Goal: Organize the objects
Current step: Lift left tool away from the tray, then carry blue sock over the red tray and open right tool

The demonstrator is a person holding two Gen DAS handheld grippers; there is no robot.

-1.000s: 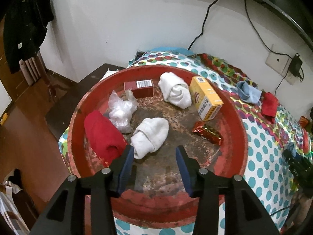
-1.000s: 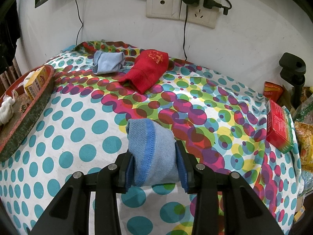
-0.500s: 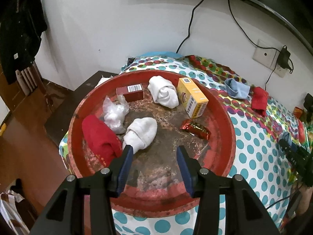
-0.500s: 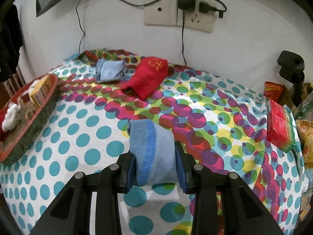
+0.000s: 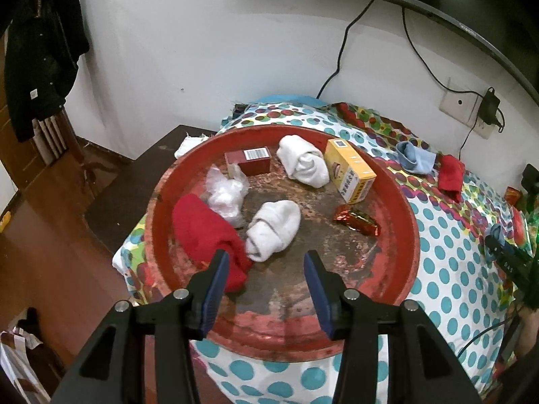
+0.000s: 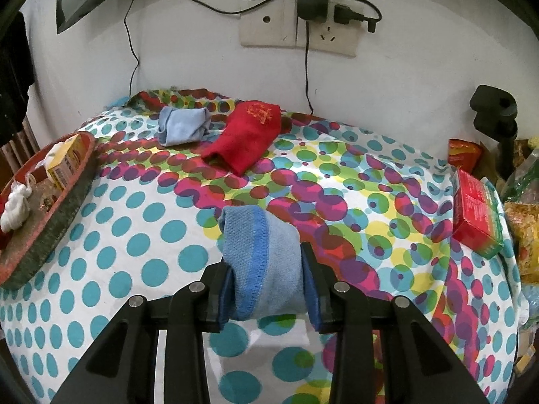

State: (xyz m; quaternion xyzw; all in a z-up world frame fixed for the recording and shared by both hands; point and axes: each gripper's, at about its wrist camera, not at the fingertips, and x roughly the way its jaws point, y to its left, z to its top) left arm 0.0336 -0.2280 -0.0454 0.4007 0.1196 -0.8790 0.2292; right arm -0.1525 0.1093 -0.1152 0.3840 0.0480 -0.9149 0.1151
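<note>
Since a second ago the left gripper (image 5: pixel 266 266) has been drawn back and up from the red tray (image 5: pixel 409 235), so that more of the wall and the polka-dot cloth (image 6: pixel 141 229) is seen around it; the right gripper (image 6: pixel 266 269) has hardly shifted. The left jaws are held about half open above the near part of the tray, and nothing is gripped between them.

Inside the tray, a red sock (image 5: pixel 202 229) is seen at the near left, with a white sock (image 5: pixel 274 229) touching it toward the middle. A clear plastic wad (image 5: pixel 225 195) lies just behind these. At the far side a dark red box (image 5: pixel 251 161), a second white sock (image 5: pixel 303 161) and a yellow box (image 5: pixel 350 170) are lined up left to right. A foil-wrapped sweet (image 5: pixel 357 224) lies near the right rim.

The right jaws are closed tightly on a rolled blue sock (image 6: pixel 262 256), which is held just above the cloth, to the right of the tray. Farther from the tray, near the wall, a second blue sock (image 6: pixel 183 129) and a red sock with a gold mark (image 6: pixel 247 138) are laid side by side. A red carton (image 6: pixel 475 212) is seen at the cloth's right edge, well apart from the tray. A wall socket (image 6: pixel 296 27) with a plugged charger is fixed above the cloth.
</note>
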